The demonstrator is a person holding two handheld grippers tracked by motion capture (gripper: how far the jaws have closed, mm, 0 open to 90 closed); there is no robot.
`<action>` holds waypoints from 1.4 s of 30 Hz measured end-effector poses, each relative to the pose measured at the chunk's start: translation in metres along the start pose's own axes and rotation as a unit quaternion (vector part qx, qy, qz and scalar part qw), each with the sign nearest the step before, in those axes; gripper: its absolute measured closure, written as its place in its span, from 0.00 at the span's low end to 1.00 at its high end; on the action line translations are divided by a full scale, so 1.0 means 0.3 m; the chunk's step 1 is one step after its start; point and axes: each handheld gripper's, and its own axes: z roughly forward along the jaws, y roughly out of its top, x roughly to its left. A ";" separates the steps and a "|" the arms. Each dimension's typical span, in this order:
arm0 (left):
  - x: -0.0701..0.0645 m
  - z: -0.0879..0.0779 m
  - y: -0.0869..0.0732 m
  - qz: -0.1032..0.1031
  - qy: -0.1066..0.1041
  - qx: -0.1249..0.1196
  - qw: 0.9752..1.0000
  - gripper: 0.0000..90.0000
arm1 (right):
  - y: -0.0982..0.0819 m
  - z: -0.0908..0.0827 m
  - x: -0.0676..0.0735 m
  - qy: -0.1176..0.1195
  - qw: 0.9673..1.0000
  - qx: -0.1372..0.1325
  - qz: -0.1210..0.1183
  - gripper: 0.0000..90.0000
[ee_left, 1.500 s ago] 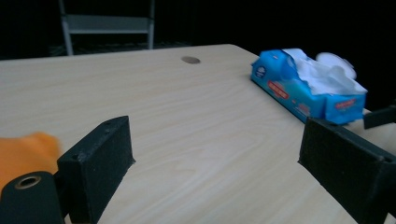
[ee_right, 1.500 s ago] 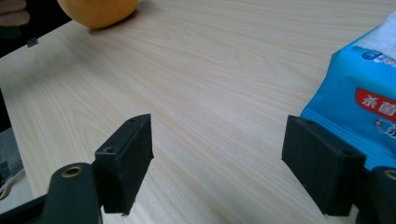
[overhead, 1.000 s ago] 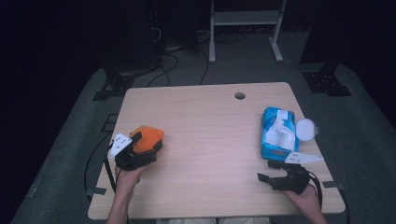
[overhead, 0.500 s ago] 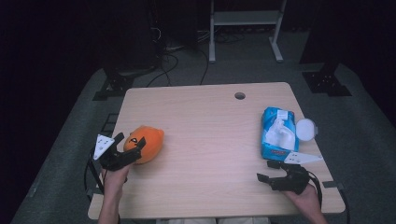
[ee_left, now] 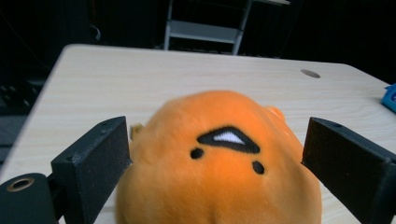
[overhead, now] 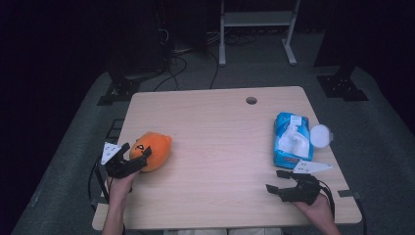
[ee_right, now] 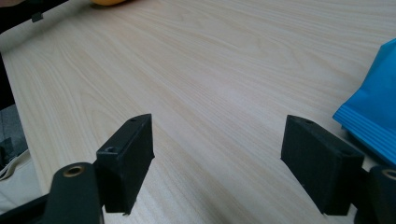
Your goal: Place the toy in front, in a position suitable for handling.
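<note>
Our left tongs [overhead: 136, 155] stand open astride the round orange plush toy [overhead: 151, 151] at the pale wooden counter's [overhead: 220, 147] left edge, while our right tongs [overhead: 274, 182], open and empty, rest far opposite.

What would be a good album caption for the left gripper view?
Open left gripper straddling an orange plush toy on a pale wooden table, its stitched face towards the camera.
</note>
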 end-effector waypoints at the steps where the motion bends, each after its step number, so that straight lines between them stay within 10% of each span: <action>1: -0.002 0.005 -0.004 0.001 0.000 0.005 1.000 0.08 | -0.001 0.001 0.000 0.000 1.000 0.000 0.000 0.27; 20: -0.026 0.044 -0.039 0.018 0.002 0.045 0.999 0.03 | -0.003 0.016 0.010 0.000 1.000 0.013 -0.011 0.27; 31: -0.051 0.043 -0.033 0.073 0.010 0.067 0.995 0.16 | -0.002 0.019 0.018 0.001 1.000 0.013 -0.013 0.28; 42: -0.039 0.033 -0.022 0.047 0.014 0.055 0.997 0.32 | -0.001 0.017 0.016 0.002 1.000 0.009 -0.013 0.28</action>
